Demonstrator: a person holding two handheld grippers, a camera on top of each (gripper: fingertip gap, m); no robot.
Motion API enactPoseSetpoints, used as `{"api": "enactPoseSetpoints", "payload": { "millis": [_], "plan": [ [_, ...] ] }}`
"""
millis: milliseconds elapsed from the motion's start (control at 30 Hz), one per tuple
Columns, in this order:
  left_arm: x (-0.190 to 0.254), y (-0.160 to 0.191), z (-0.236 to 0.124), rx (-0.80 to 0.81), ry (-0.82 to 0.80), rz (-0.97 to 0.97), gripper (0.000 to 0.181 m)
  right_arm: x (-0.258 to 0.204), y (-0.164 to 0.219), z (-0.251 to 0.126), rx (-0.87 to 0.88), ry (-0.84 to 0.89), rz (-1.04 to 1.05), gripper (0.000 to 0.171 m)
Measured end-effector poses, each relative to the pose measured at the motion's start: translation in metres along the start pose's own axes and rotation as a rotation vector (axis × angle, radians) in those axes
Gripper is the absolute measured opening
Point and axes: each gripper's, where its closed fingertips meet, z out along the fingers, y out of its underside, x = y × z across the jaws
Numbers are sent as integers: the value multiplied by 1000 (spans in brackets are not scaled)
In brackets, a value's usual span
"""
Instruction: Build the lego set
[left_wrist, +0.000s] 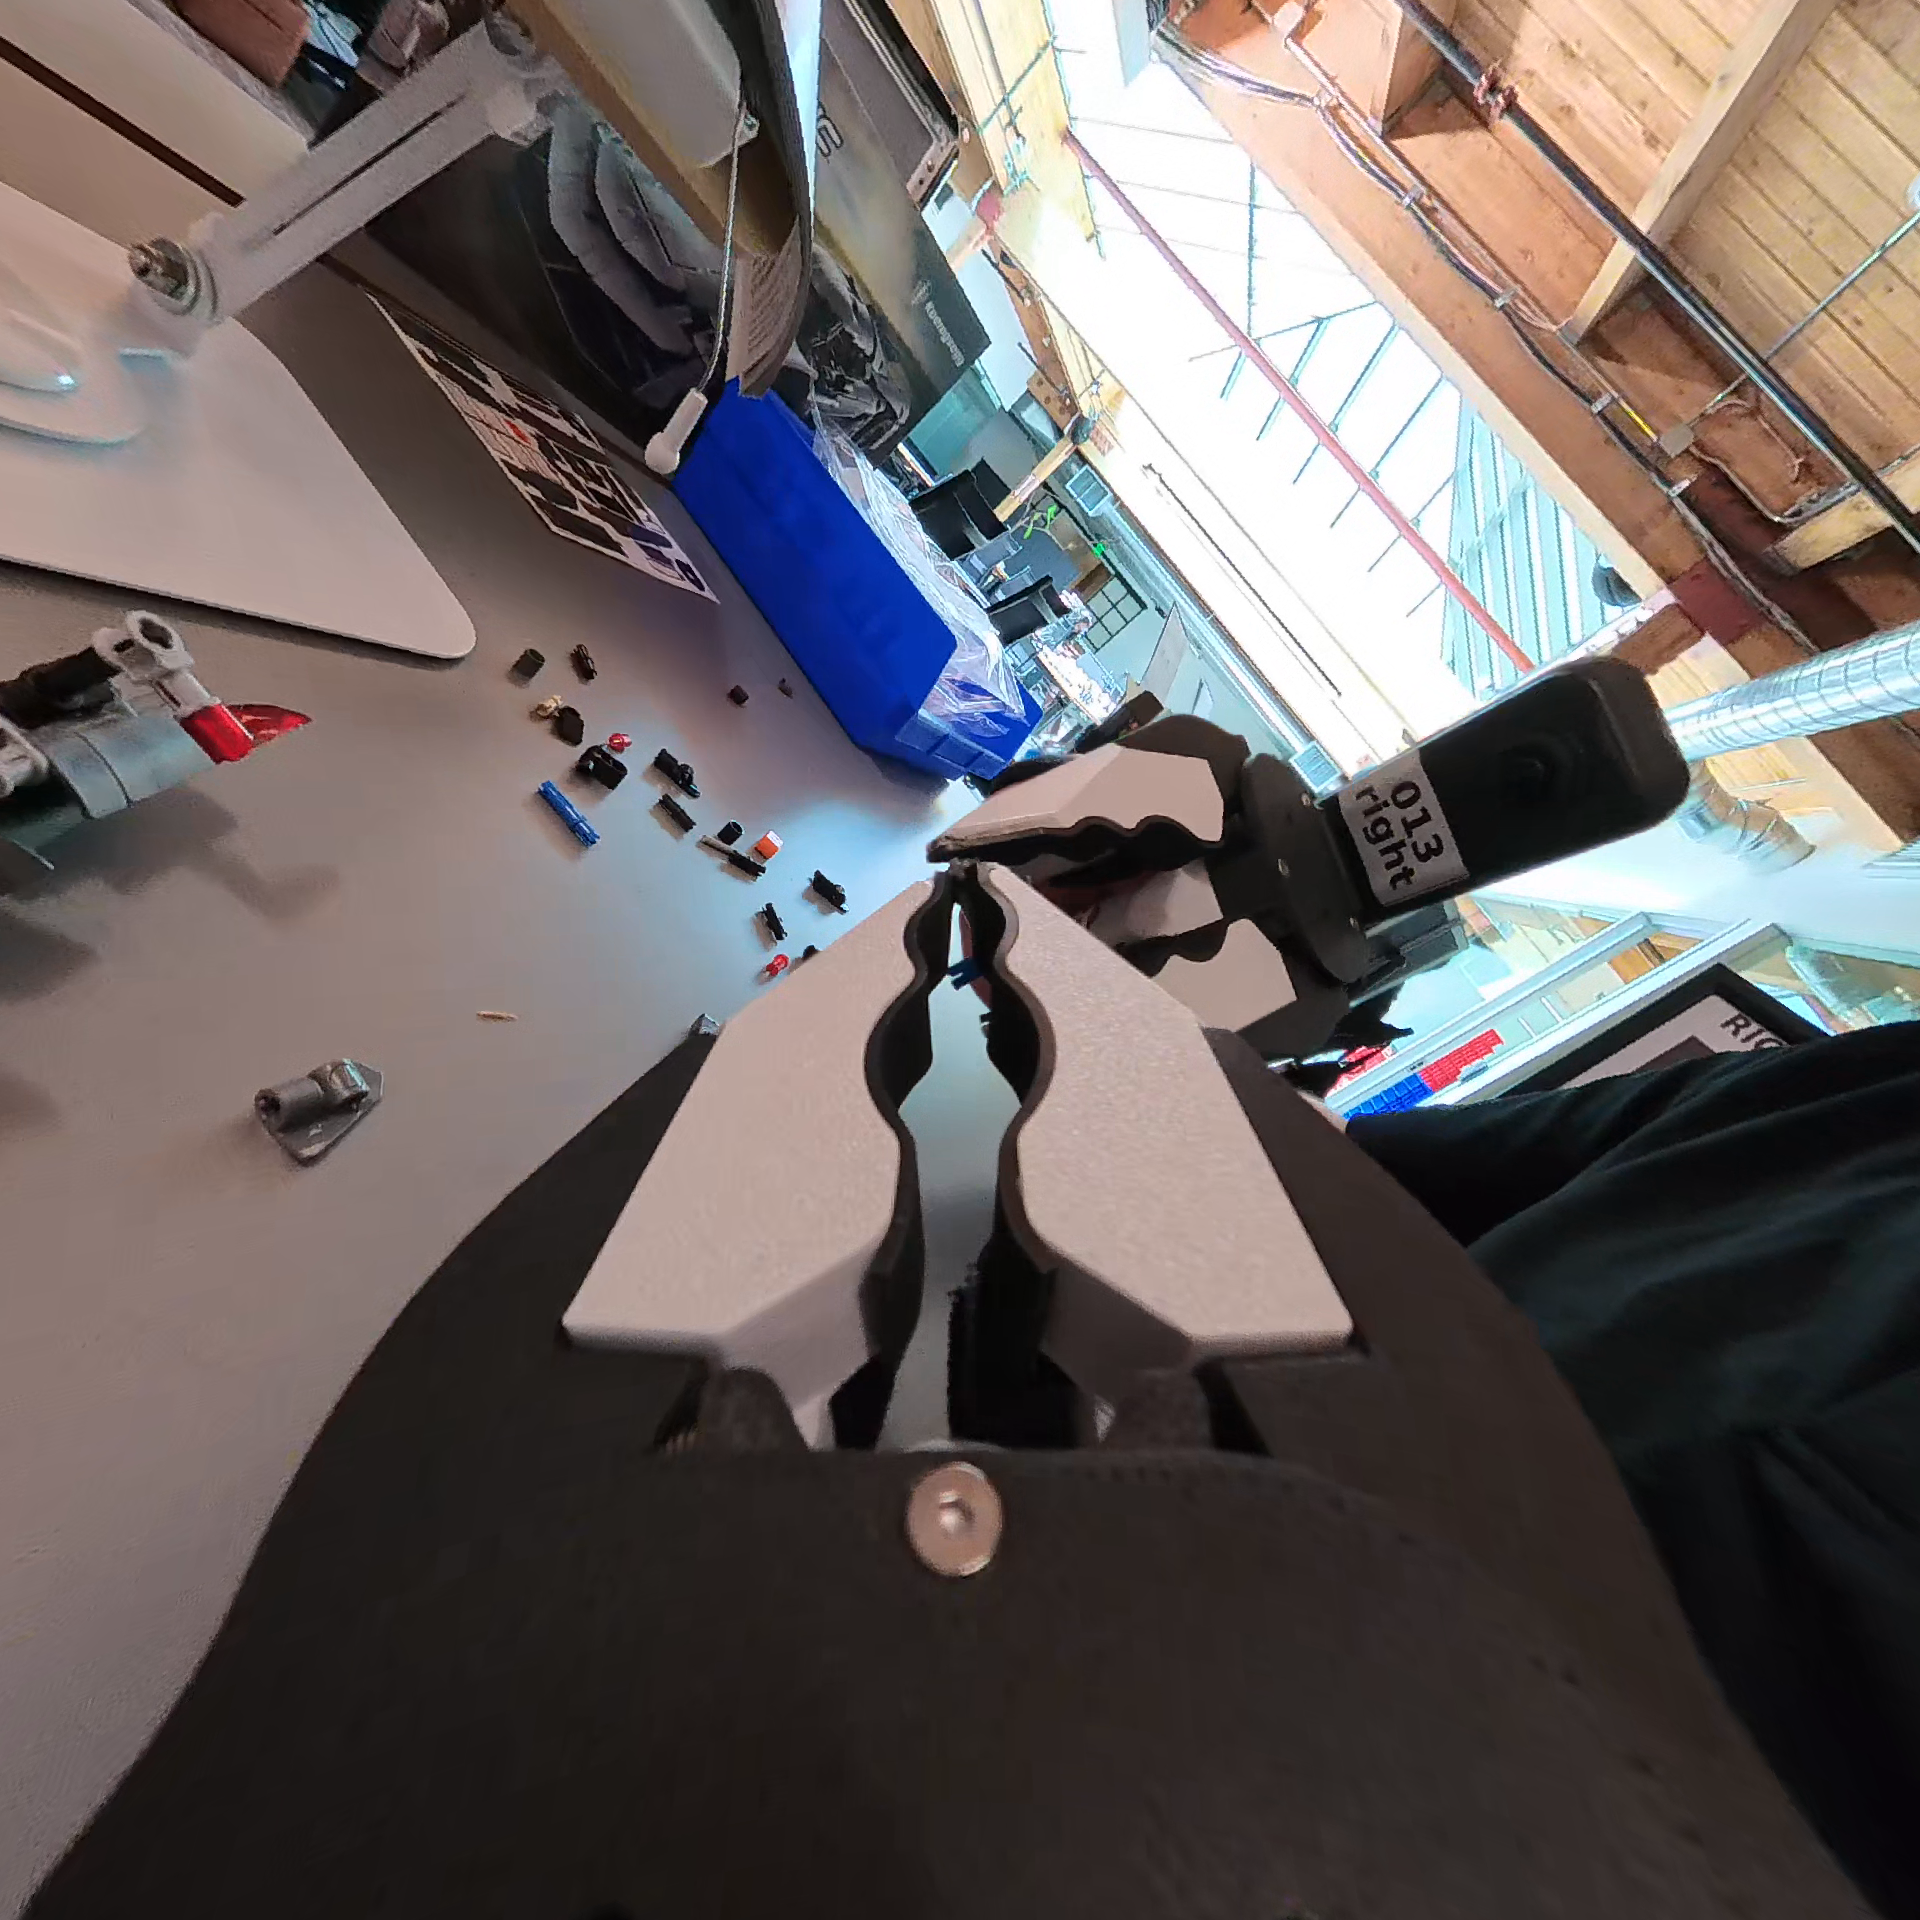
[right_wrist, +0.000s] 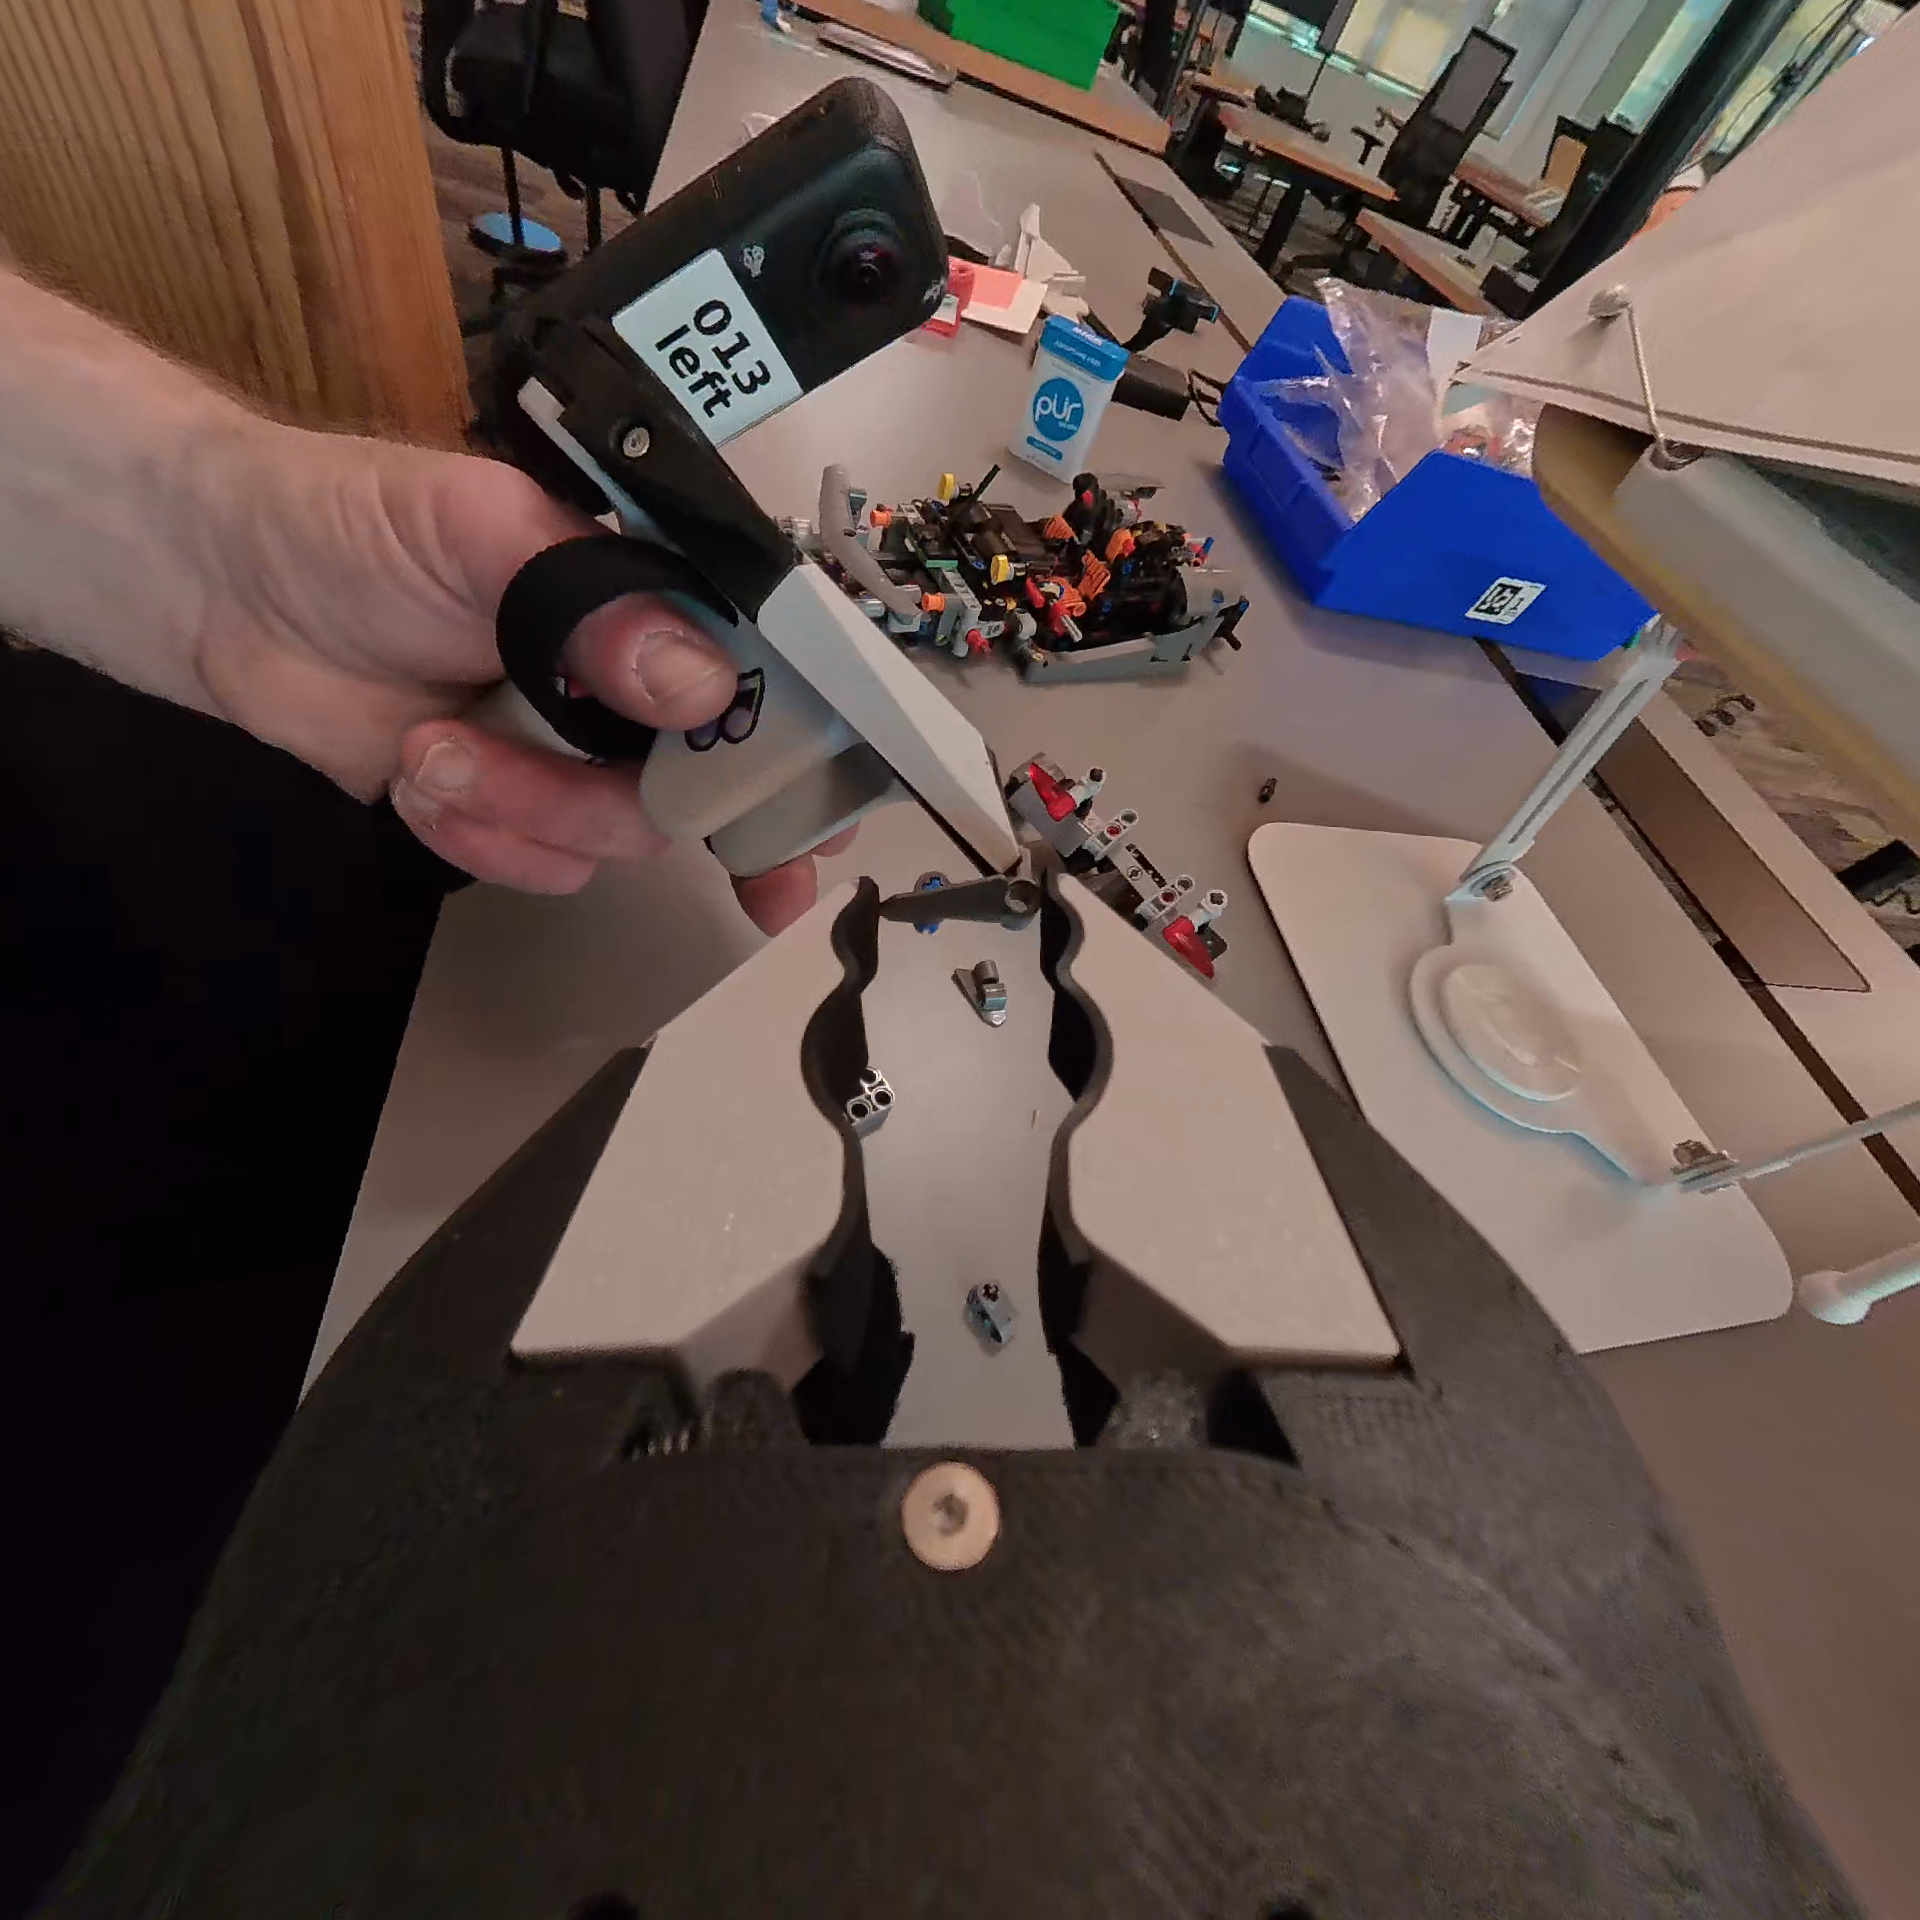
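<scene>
I'm holding a small dark grey lego piece (right_wrist: 961, 902) up in the air between both tools, above the near part of the grey table (right_wrist: 1351, 748). The right gripper (right_wrist: 951, 899) is pinching it lengthwise between its tips, jaws partly spread to fit it; the left gripper (right_wrist: 1013, 857) is pressing nearly together on its right end, and in the left wrist view I'm seeing only a blue sliver between those tips (left_wrist: 961, 883). The piece is looking light, stiff, smooth plastic, so it's likely to slip or pop out if I'm squeezing off-centre; I'm judging the flat ends the best hold, keeping clear of the blue pin (right_wrist: 932, 885). Below, loose grey connectors (right_wrist: 985, 992) are lying on the table, a red-and-grey subassembly (right_wrist: 1122, 862) is sitting just right of the tips, and the big chassis build (right_wrist: 1039, 571) is farther off. A blue bin (right_wrist: 1403, 540) and white lamp base (right_wrist: 1507, 1060) are crowding the right side; scattered small pins (left_wrist: 675, 779) are lying well apart.
</scene>
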Motion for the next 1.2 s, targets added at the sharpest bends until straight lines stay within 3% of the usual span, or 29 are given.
{"api": "enactPoseSetpoints", "payload": {
  "millis": [233, 367, 600, 1200],
  "plan": [
    [-6, 1, -12, -5, -128, 118, 6, -10, 10, -2, 16, -199, 40, 28],
    [-21, 16, -31, -156, -274, 376, 8, -26, 36, 3, -52, -346, -44, 28],
    [-42, 46, -34, -407, -357, 695, 7, -32, 68, 22, -151, -452, -121, 28],
    [-60, 63, -30, -574, -353, 849, 5, -34, 81, 32, -207, -557, -131, 28]
  ]
}}
